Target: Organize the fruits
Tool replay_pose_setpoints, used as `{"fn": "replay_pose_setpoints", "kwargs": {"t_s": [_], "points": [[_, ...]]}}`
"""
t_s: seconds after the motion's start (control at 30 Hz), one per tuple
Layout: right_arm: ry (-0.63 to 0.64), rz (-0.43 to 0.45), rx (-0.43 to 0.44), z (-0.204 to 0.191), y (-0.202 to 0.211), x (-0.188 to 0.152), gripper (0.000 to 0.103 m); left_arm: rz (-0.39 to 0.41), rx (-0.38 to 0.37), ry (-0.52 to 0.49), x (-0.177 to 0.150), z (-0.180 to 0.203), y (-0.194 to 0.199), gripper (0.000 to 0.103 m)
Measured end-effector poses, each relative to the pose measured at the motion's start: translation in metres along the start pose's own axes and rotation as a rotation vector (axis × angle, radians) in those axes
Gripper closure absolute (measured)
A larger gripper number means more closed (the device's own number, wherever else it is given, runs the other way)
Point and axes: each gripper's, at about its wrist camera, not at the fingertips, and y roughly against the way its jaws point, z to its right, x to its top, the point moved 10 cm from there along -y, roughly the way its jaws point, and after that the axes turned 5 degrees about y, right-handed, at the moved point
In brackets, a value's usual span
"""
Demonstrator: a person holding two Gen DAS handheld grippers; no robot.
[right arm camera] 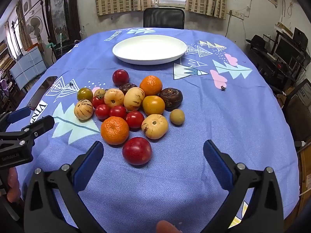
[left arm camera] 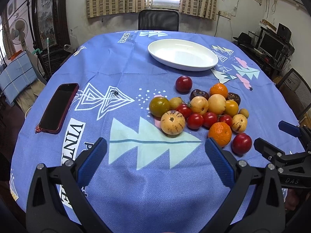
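Observation:
Several fruits lie in a loose pile [left arm camera: 202, 108] [right arm camera: 128, 108] on the blue tablecloth: oranges, red tomatoes, striped yellow melons, dark brown ones. A red plum [right arm camera: 137, 151] [left arm camera: 241, 143] is nearest. Beyond the pile rests a white oval plate [left arm camera: 213, 58] [right arm camera: 124, 55], bare inside. My left gripper [left arm camera: 155, 148] is open over bare cloth, left of the pile. My right gripper [right arm camera: 153, 151] is open, its fingers either side of the red plum and short of it. Each gripper shows at the other view's edge: the right gripper [left arm camera: 276, 136], the left gripper [right arm camera: 37, 116].
A dark phone in a red case [left arm camera: 58, 106] lies on the left of the table. A black chair [left arm camera: 158, 20] stands at the far side. A person's fingers [right arm camera: 13, 184] show at the lower left. Shelves and screens [left arm camera: 272, 44] fill the right wall.

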Motion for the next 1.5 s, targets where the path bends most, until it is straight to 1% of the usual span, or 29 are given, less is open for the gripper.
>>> {"fn": "replay_pose_setpoints", "kwargs": {"t_s": [0.5, 0.63, 0.8, 0.93, 1.0, 1.07, 1.13, 1.17, 1.2, 1.27, 1.37, 1.43, 1.5], "points": [[0.003, -0.005, -0.003, -0.003, -0.002, 0.000, 0.001, -0.004, 0.001, -0.003, -0.002, 0.001, -0.003, 0.002], [0.007, -0.003, -0.009, -0.003, -0.002, -0.001, 0.001, -0.014, -0.013, -0.005, -0.004, 0.001, -0.006, 0.002], [0.047, 0.009, -0.015, -0.003, -0.001, -0.005, 0.001, -0.022, -0.054, -0.007, -0.008, 0.002, -0.011, 0.002], [0.072, 0.012, 0.016, -0.003, -0.004, -0.013, 0.001, -0.028, -0.052, -0.022, -0.015, -0.001, -0.016, 0.002], [0.050, 0.030, 0.040, 0.001, -0.005, -0.013, 0.001, -0.017, -0.055, -0.038, -0.018, -0.002, -0.018, 0.002], [0.022, 0.024, 0.066, 0.004, -0.008, -0.013, 0.002, -0.014, -0.070, -0.051, -0.019, -0.003, -0.019, 0.002], [0.011, 0.020, 0.105, 0.003, -0.011, -0.013, 0.011, -0.007, -0.096, -0.057, -0.020, -0.004, -0.019, 0.002], [0.015, 0.014, 0.122, 0.001, -0.012, -0.014, 0.018, -0.002, -0.107, -0.057, -0.020, -0.006, -0.018, 0.002], [0.020, 0.009, 0.134, -0.001, -0.013, -0.015, 0.023, 0.000, -0.115, -0.055, -0.019, -0.007, -0.018, 0.002], [0.039, -0.007, 0.157, -0.008, -0.018, -0.018, 0.025, -0.004, -0.138, -0.042, -0.019, -0.010, -0.020, 0.002], [0.061, -0.021, 0.163, -0.016, -0.025, -0.019, 0.026, -0.024, -0.179, -0.006, -0.020, -0.012, -0.024, 0.002], [0.059, -0.031, 0.169, -0.019, -0.032, -0.019, 0.028, -0.029, -0.188, 0.007, -0.019, -0.013, -0.026, 0.002], [0.051, -0.049, 0.183, -0.021, -0.038, -0.021, 0.038, -0.035, -0.185, 0.012, -0.019, -0.013, -0.030, 0.002]]}}
